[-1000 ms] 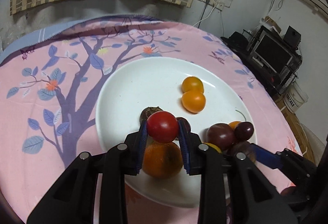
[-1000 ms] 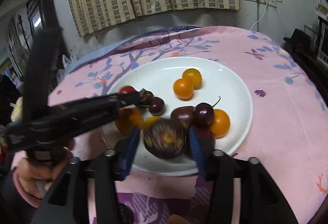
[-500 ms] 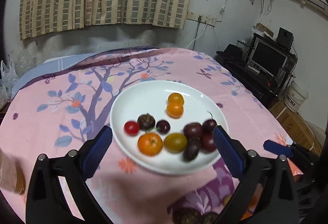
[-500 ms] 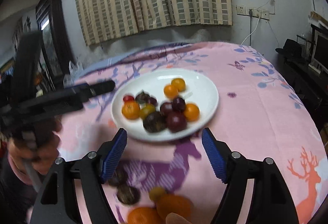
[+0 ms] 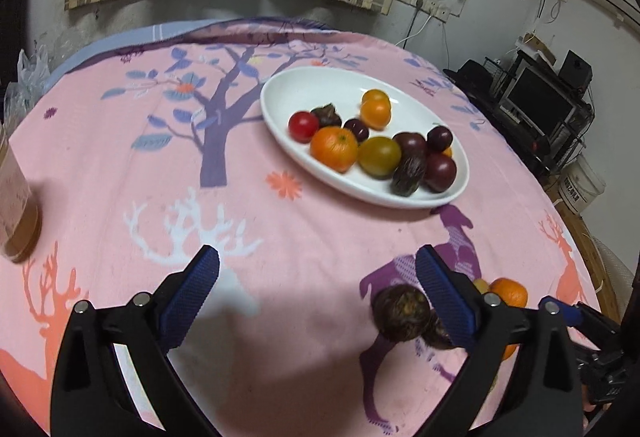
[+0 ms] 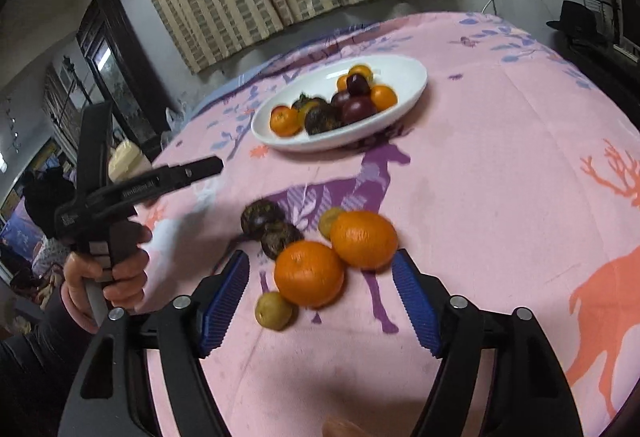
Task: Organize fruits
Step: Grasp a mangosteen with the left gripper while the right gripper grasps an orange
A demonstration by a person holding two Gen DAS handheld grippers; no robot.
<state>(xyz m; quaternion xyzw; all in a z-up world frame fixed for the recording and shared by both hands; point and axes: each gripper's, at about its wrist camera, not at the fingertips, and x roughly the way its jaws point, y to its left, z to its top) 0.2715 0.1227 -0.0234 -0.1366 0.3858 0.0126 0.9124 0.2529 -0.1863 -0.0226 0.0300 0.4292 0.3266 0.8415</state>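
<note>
A white oval plate point(image 5: 304, 93) on the pink cloth holds several fruits: a red tomato point(image 5: 303, 125), an orange point(image 5: 334, 149), dark plums and yellow tomatoes. It also shows in the right wrist view point(image 6: 412, 71). Loose fruit lies on the cloth near me: two oranges point(image 6: 309, 273) point(image 6: 363, 239), two dark mangosteens point(image 6: 262, 218) and small yellow-green fruits point(image 6: 273, 310). My left gripper point(image 5: 316, 291) is open and empty, a mangosteen point(image 5: 402, 312) just inside its right finger. My right gripper point(image 6: 320, 295) is open, its fingers either side of the nearer orange.
A tan jar point(image 5: 14, 205) stands at the left edge of the table. The left gripper and the hand holding it point(image 6: 120, 197) show at the left of the right wrist view. A shelf with a monitor point(image 5: 540, 105) stands beyond the table's right edge.
Both grippers let go of their fruit on the plate, opened wide and pulled back toward the near side. The loose fruit pile has come between the right gripper's fingers.
</note>
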